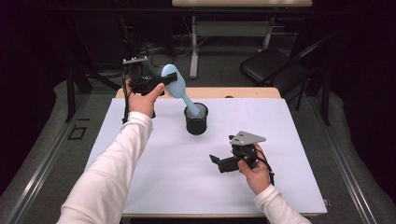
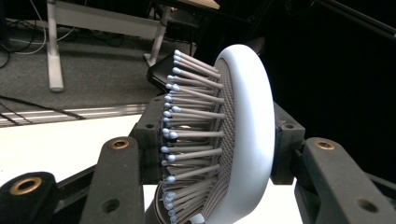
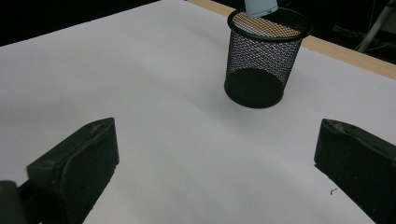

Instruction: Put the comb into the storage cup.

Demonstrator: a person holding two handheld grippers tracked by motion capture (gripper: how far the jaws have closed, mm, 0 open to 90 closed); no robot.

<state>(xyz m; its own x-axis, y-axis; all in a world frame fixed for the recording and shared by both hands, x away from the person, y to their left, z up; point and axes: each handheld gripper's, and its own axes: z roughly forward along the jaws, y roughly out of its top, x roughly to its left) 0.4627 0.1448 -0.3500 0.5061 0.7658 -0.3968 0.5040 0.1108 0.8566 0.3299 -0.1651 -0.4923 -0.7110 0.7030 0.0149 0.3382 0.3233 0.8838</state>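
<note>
Pale blue hairbrush (image 1: 174,83), upper centre, is clamped by its head in the left gripper (image 1: 156,86); its handle dips into the black mesh cup (image 1: 196,120). The right gripper (image 1: 224,163) rests wide apart, lower right; next, probably, a careful release.

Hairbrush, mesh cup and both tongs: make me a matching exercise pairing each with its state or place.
Things:
1. hairbrush
2. mesh cup
3. left tongs
4. right tongs

States:
A. open, nothing between the jaws, low over the white table
B. pale blue, tilted, handle end at the cup's mouth
C. black, standing upright on the table
D. shut on the brush's head

Pairs: 1-B, 2-C, 3-D, 4-A
</note>
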